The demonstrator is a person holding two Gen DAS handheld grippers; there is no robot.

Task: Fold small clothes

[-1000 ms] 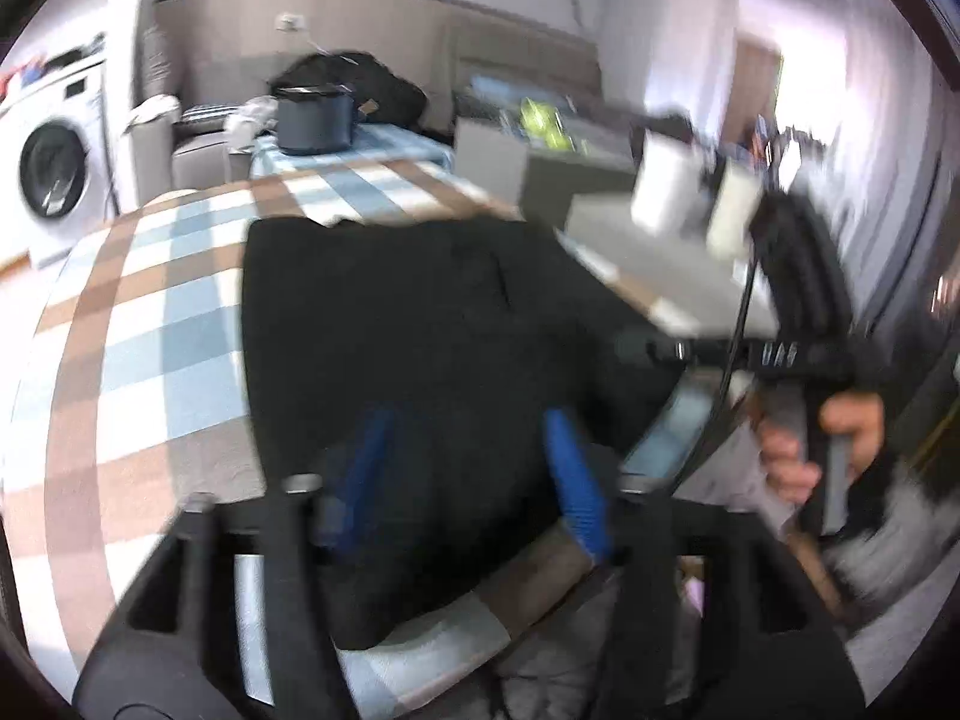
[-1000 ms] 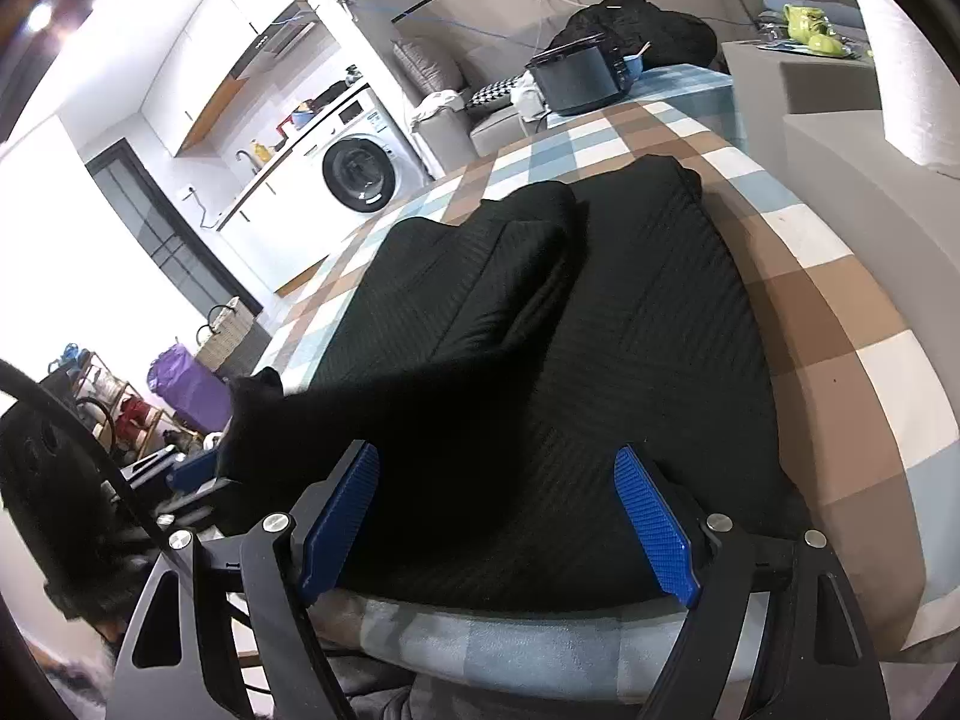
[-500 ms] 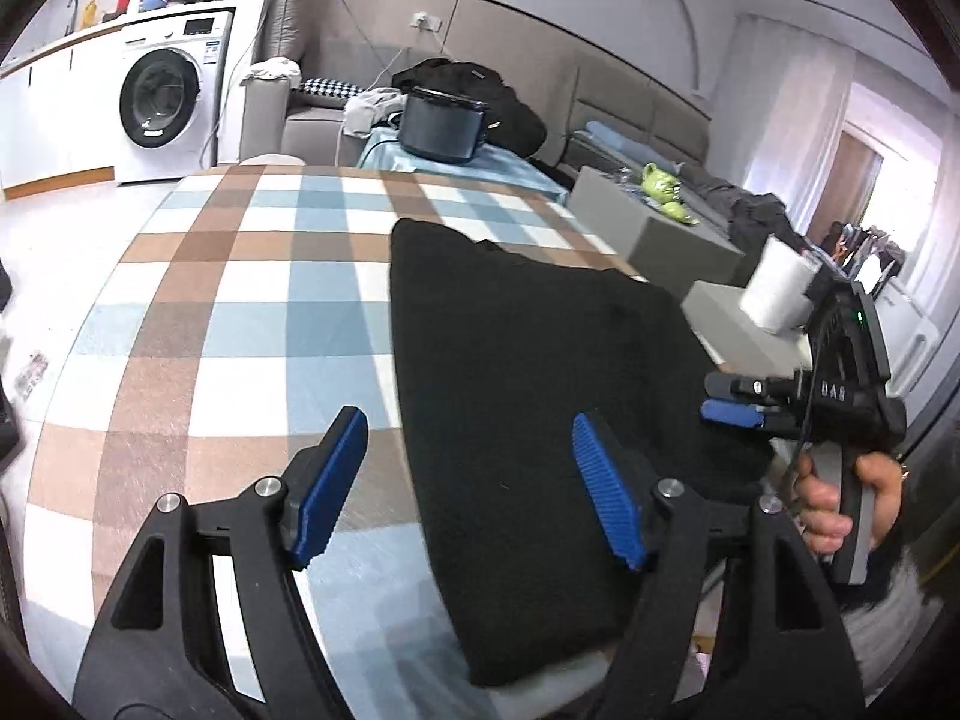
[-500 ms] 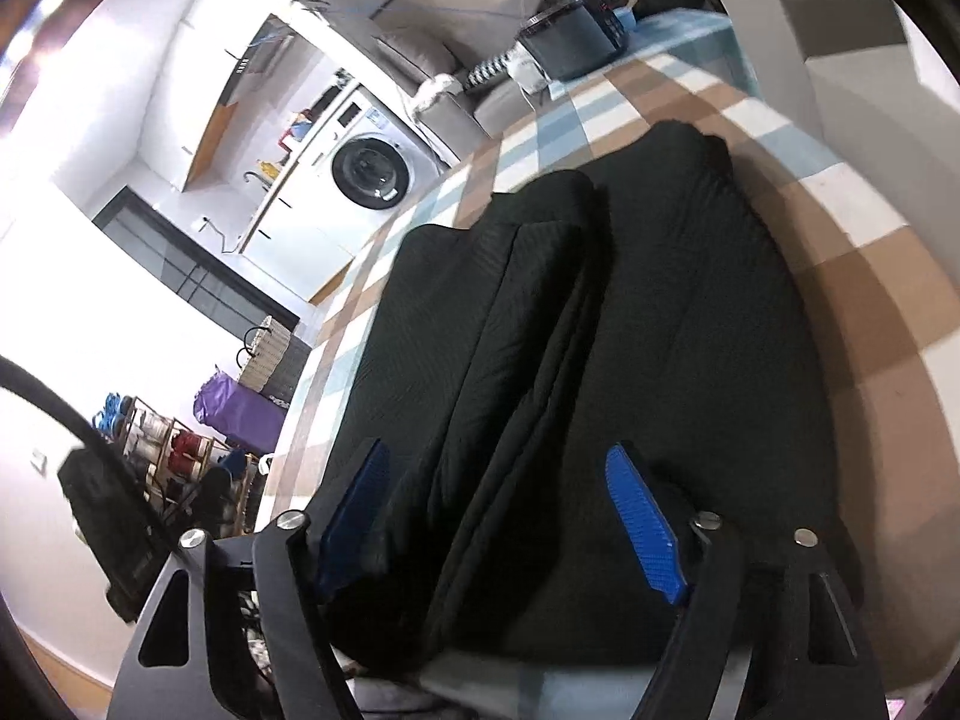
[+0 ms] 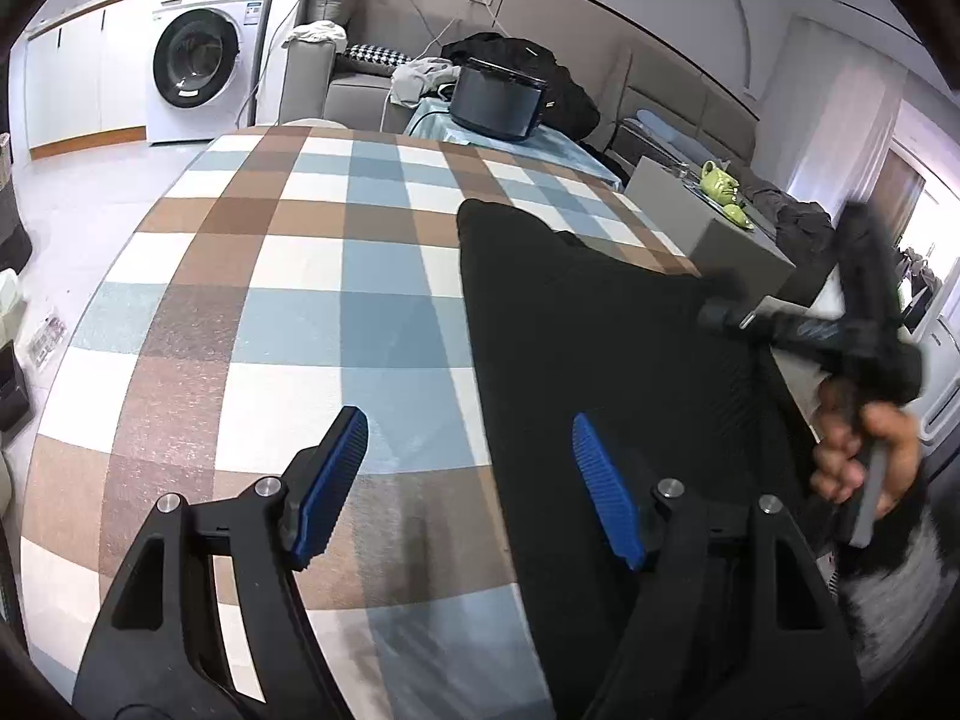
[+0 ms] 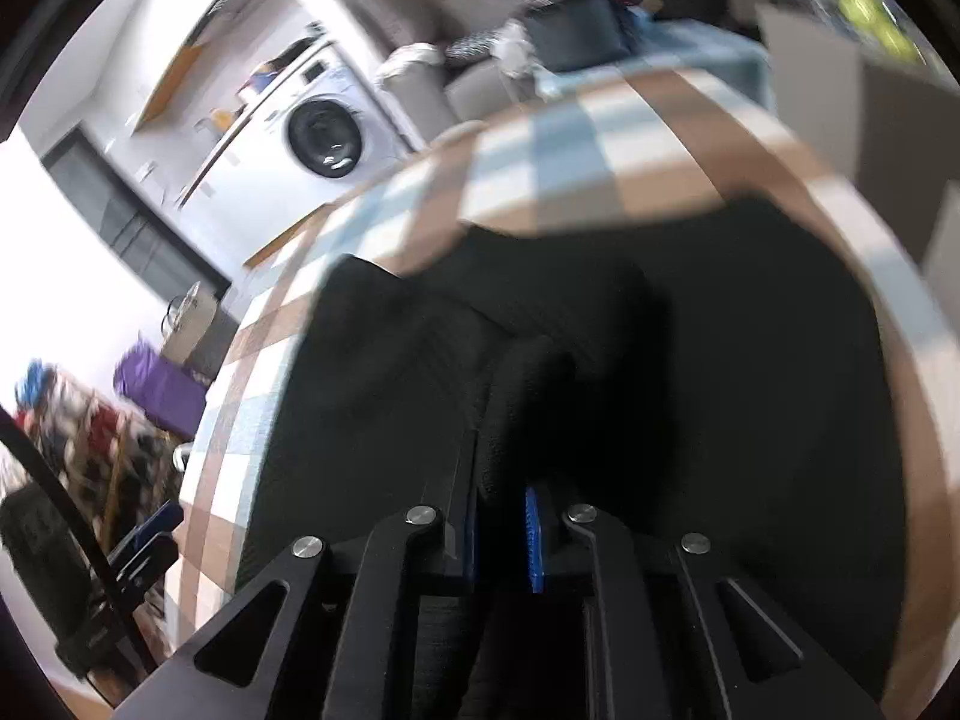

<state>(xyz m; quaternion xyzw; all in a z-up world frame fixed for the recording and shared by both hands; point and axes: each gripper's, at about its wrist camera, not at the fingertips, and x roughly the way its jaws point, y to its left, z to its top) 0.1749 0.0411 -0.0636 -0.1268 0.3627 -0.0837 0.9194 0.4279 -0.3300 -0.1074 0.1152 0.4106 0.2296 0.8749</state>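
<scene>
Black cloth: the black cloth (image 5: 606, 360) lies flat on the checked tablecloth (image 5: 288, 324), under the right finger of the left gripper (image 5: 471, 489) and stretching away ahead of it and to its right
Cloth by right gripper: in the right wrist view the cloth (image 6: 750, 372) fills the space right in front of the right gripper (image 6: 501, 540), and a bunched fold of it runs up from between the blue pads
Cloth edge: the cloth's long left edge runs between the left gripper's two fingers, so the left finger is over bare tablecloth
Open room: lots of bare tablecloth to the left of the left gripper and far ahead of it; the table's near edge is just below both grippers
Left gripper: fingers wide apart, nothing between the pads, not touching the cloth as far as I can see
Right gripper: jaws closing, blue pads almost together, pinching the fold of black cloth
Hand: a hand (image 5: 864, 450) holds the right gripper's handle, off to the right of the left gripper; it looks blurry
Far things: a washing machine (image 5: 198, 60) and a dark box (image 5: 498, 99) are well away, past the table
</scene>
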